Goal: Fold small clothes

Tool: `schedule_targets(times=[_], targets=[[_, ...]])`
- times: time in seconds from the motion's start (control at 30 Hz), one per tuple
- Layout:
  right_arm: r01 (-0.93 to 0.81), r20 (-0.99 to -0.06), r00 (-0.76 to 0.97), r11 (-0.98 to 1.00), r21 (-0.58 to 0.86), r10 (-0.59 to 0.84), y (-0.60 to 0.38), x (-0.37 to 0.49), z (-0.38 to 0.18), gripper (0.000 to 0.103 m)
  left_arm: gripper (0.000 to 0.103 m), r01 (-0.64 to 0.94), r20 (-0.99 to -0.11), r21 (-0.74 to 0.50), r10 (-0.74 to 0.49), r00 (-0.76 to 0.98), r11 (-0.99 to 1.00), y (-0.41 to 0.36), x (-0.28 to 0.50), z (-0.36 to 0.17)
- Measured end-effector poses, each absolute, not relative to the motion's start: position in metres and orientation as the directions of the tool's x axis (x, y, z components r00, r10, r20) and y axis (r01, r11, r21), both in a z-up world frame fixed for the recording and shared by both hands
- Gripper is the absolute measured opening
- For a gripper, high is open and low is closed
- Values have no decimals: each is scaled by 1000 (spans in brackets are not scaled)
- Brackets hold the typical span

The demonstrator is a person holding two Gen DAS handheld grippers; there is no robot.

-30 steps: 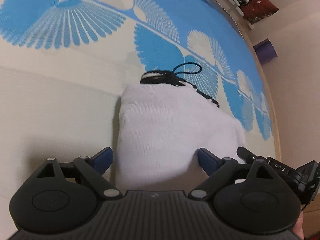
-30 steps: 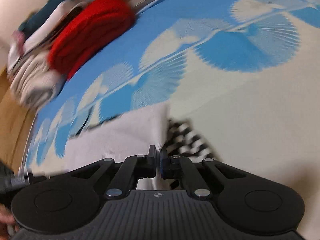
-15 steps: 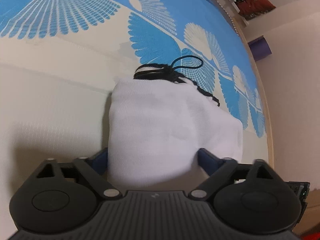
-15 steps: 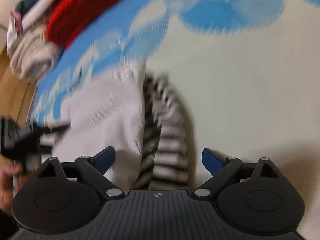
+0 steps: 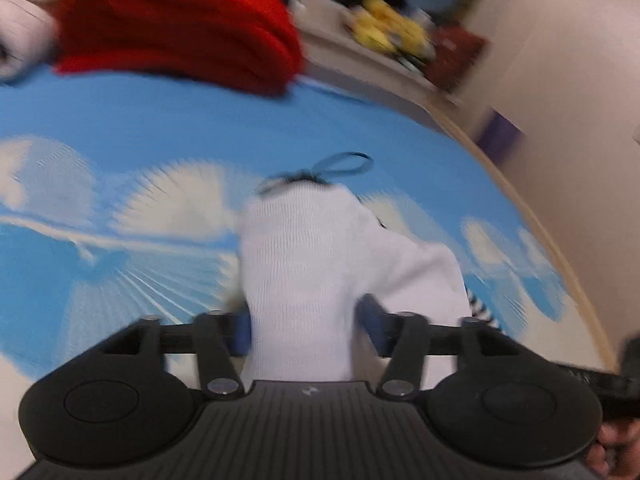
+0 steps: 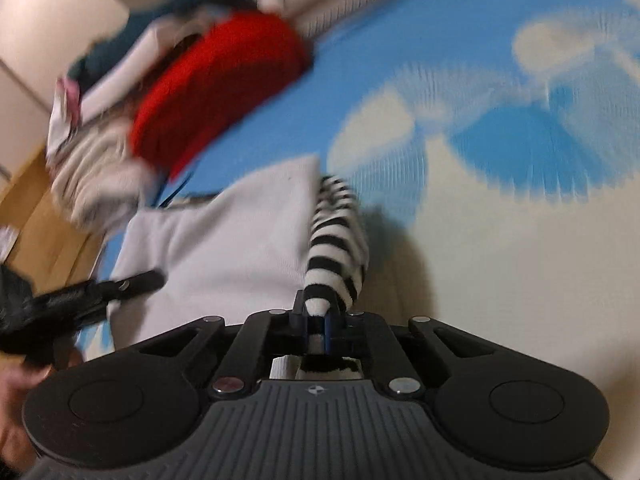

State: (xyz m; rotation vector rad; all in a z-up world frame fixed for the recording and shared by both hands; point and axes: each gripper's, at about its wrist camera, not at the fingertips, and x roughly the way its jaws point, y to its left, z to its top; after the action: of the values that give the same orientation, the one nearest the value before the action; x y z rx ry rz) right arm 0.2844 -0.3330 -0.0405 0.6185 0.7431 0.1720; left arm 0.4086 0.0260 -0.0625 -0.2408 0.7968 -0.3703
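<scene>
— Both tongs have just closed in: your left tongs (image 5: 304,330) clamp the white garment (image 5: 320,264), your right tongs (image 6: 318,330) pinch the striped sock (image 6: 336,240).

— Right, and that sock runs lengthwise straight ahead, touching the garment's right edge on the bed (image 6: 520,240).

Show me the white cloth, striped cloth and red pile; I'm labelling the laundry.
White cloth (image 5: 304,256): left wrist view, middle of its knit.
Striped cloth (image 6: 336,240): right wrist view, banded middle.
Red pile (image 5: 180,20): left wrist view, folded top.
</scene>
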Motion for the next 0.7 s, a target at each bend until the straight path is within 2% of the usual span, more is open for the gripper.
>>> schedule_targets(times=[0.03, 0.13, 0.17, 0.2, 0.23, 0.27, 0.37, 0.43, 0.47, 0.5, 0.53, 0.7], targets=[[101, -596, 742, 828, 551, 307, -332, 291, -40, 14, 76, 219, -635, -343, -397, 663, 914, 32, 406, -58], [178, -619, 739, 810, 559, 265, -340, 293, -43, 25, 75, 224, -637, -360, -414, 650, 905, 45, 391, -53], [167, -614, 740, 810, 563, 274, -340, 290, -42, 34, 73, 244, -650, -352, -424, 631, 904, 45, 386, -53], [139, -606, 740, 816, 561, 291, -336, 288, -38, 48, 71, 274, -671, -327, -426, 606, 904, 42, 380, -55], [116, -602, 737, 820, 560, 307, -333, 287, -37, 57, 64, 304, -704, -290, -417, 574, 908, 39, 375, -59], [96, -606, 724, 822, 561, 329, -331, 281, -36, 71, 56, 325, -740, -250, -397, 543, 912, 34, 373, -65], [-4, -636, 662, 851, 526, 397, -304, 282, -42, 69, 57, 381, -809, -171, -350, 472, 909, 18, 363, -90], [-55, -652, 625, 858, 511, 429, -290, 284, -47, 61, 62, 387, -813, -134, -325, 484, 912, 16, 355, -87], [-74, -661, 614, 865, 497, 432, -284, 282, -50, 46, 64, 373, -816, -149, -327, 478, 916, 21, 354, -82], [-87, -679, 598, 877, 473, 426, -278, 280, -51, 11, 64, 351, -819, -172, -331, 469, 921, 28, 351, -79], [-91, -691, 584, 881, 464, 425, -275, 279, -55, 2, 64, 332, -827, -190, -333, 453, 924, 35, 348, -79], [47, -650, 604, 793, 607, 462, -309, 272, -49, 2, 61, 365, -871, -200, -336, 359, 909, 32, 337, -107]])
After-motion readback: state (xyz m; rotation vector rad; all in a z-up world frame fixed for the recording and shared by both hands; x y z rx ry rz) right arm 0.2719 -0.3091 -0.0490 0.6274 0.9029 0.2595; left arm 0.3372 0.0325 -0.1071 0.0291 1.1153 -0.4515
